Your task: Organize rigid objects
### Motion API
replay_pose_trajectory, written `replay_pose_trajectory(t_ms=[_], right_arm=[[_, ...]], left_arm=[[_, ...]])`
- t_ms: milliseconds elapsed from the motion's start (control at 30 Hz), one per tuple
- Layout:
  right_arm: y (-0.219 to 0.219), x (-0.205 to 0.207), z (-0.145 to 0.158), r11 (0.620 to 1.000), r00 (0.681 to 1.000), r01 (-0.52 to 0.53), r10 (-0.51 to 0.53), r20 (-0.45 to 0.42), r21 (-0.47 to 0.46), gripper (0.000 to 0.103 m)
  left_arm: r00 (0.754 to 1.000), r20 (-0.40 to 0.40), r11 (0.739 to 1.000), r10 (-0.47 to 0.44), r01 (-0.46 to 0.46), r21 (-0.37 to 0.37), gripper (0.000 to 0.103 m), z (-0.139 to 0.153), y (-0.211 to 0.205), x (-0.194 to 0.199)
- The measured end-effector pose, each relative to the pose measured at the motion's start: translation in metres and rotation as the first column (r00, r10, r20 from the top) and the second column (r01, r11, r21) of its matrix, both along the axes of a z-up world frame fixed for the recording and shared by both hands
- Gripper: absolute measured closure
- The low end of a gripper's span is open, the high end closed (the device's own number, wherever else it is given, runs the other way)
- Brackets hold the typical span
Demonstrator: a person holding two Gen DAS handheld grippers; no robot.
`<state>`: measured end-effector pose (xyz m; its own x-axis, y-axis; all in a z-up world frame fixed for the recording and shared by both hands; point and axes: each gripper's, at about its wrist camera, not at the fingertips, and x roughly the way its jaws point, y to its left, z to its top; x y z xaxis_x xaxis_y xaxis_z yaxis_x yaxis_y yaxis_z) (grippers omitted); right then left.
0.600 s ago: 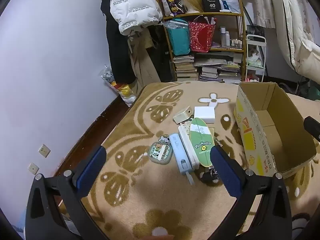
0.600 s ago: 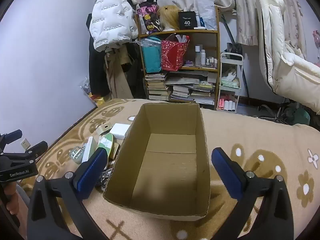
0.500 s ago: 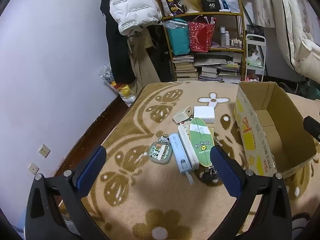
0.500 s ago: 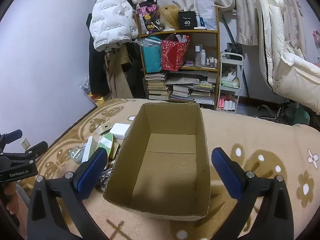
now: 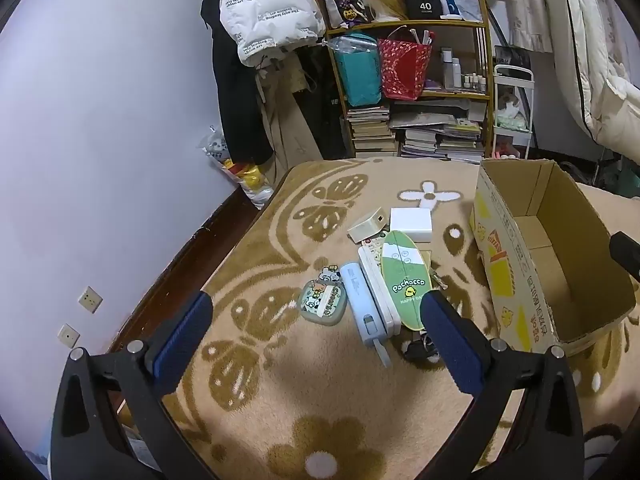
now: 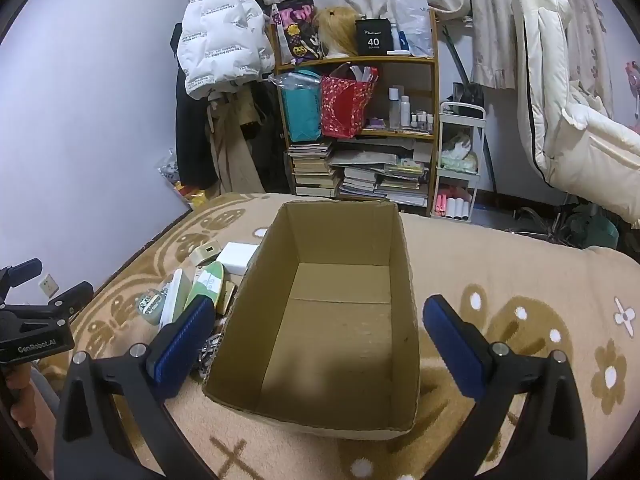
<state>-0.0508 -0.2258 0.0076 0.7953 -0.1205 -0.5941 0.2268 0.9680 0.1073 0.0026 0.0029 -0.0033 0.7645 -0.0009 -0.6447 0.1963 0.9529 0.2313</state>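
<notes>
A cluster of small rigid items, among them a green Pochacco-printed case (image 5: 406, 276), a pale blue case (image 5: 362, 304), a round sticker-covered case (image 5: 323, 300), a white box (image 5: 411, 224) and a beige adapter (image 5: 369, 224), is seen lying on the patterned blanket (image 5: 280, 380) just beside an empty cardboard box (image 6: 340, 320). Nothing has been moved in the last half second (both views are practically unchanged), so sorting is judged not yet begun. The left gripper (image 5: 316, 332) is held spread wide above the items, gripping nothing; the right gripper (image 6: 318, 336) is likewise released over the box.
</notes>
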Motion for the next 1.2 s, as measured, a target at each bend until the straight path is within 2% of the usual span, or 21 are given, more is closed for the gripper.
replay_pose_trajectory(t_ms=[1200], right_arm=[[-0.0006, 0.0034, -0.0009, 1.000, 1.000, -0.003, 0.003, -0.008, -0.007, 0.000]], left_arm=[[1.000, 0.010, 1.000, -0.006, 0.006, 0.014, 0.000, -0.0011, -0.0057, -0.0029]])
